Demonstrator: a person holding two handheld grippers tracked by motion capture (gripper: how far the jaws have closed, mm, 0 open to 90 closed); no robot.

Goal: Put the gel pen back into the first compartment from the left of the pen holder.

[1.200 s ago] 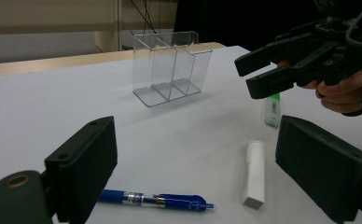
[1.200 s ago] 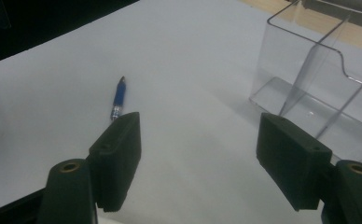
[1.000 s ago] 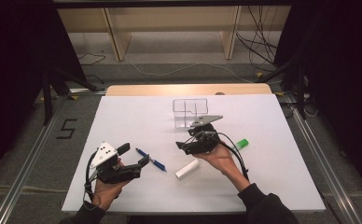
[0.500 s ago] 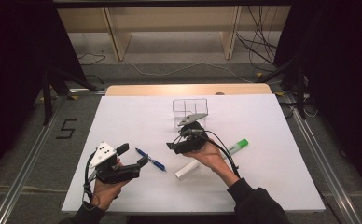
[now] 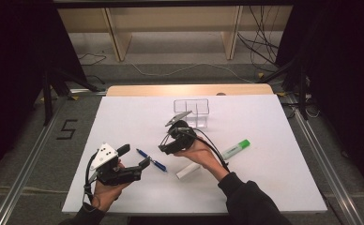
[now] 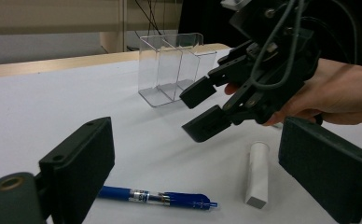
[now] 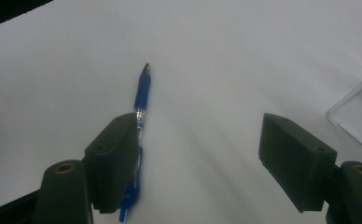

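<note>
Both sets of jaws stand apart and empty; the right gripper (image 5: 165, 146), off-centre over the blue pen (image 7: 141, 102), could knock it aside.

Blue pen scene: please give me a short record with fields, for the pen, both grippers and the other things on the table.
blue pen: lies flat on the white table, not held
right gripper: open, above the pen
left gripper: open, beside the pen
clear box: upright, empty
green marker: lies flat
white tube: lies flat
</note>
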